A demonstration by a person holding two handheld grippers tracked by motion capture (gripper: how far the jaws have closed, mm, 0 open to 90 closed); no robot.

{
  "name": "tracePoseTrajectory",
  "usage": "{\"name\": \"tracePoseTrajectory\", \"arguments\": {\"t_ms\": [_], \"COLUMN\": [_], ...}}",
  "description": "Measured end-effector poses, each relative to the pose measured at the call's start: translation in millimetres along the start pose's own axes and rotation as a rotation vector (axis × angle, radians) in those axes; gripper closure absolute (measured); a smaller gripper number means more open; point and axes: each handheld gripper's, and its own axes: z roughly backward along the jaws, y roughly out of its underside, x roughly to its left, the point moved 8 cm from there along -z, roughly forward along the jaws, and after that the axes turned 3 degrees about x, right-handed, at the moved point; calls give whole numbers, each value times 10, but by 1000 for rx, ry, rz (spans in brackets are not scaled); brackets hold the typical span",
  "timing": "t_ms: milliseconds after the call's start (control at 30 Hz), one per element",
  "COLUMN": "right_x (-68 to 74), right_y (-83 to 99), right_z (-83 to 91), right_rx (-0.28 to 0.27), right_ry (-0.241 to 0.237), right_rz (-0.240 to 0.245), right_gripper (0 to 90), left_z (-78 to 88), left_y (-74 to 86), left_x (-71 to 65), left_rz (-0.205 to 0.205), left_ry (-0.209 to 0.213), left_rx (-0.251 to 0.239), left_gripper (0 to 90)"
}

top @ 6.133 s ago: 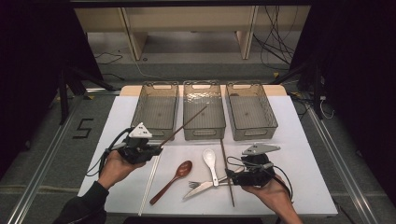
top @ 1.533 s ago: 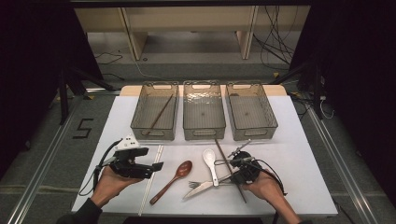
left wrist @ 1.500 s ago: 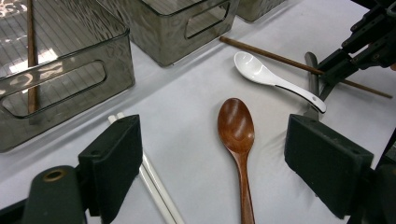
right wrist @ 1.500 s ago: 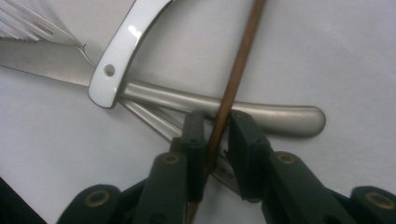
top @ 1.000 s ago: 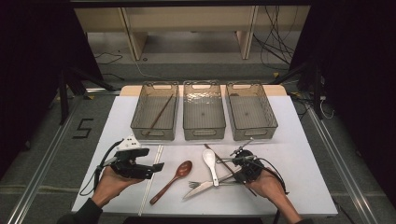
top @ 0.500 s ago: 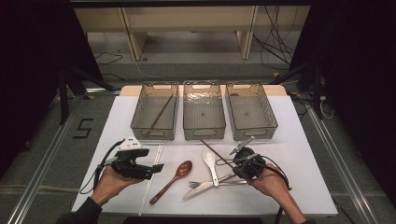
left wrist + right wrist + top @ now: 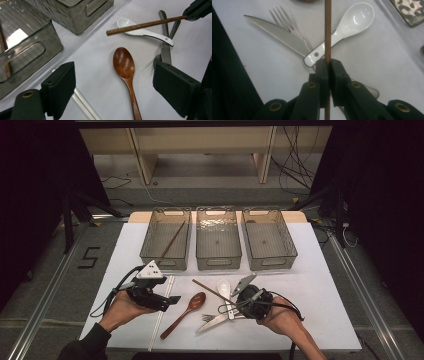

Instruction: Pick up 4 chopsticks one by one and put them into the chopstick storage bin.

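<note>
Three bins (image 7: 218, 239), wooden spoon (image 7: 184, 314), fork (image 7: 287, 25)

A brown chopstick (image 7: 327, 30) is clamped upright between the gripper's (image 7: 328, 65) closed jaws, held above a white spoon (image 7: 342, 31), a knife (image 7: 277, 33) and a fork (image 7: 287, 21).

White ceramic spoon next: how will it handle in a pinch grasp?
The white spoon looks glazed, so probably slippery and brittle. Its handle lies across the knife, so it may rock when pushed. The bowl is rounded; gripping the flatter handle seems safer.
</note>
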Motion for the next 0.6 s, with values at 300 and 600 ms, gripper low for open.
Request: {"name": "tracePoseTrajectory", "arguments": {"t_ms": [300, 600], "right_x": [131, 239], "right_y": [-50, -84], "right_z": [8, -3], "right_rx": [5, 8], "right_ry": [-14, -31], "right_rz": [70, 139], "right_gripper": [863, 863], "left_z": [-136, -229], "left_y": [-73, -90], "left_x": [-159, -259], "left_rz": [-92, -163], "left_ry": [29, 66], "left_rx": [57, 129], "left_gripper": [180, 192]}}
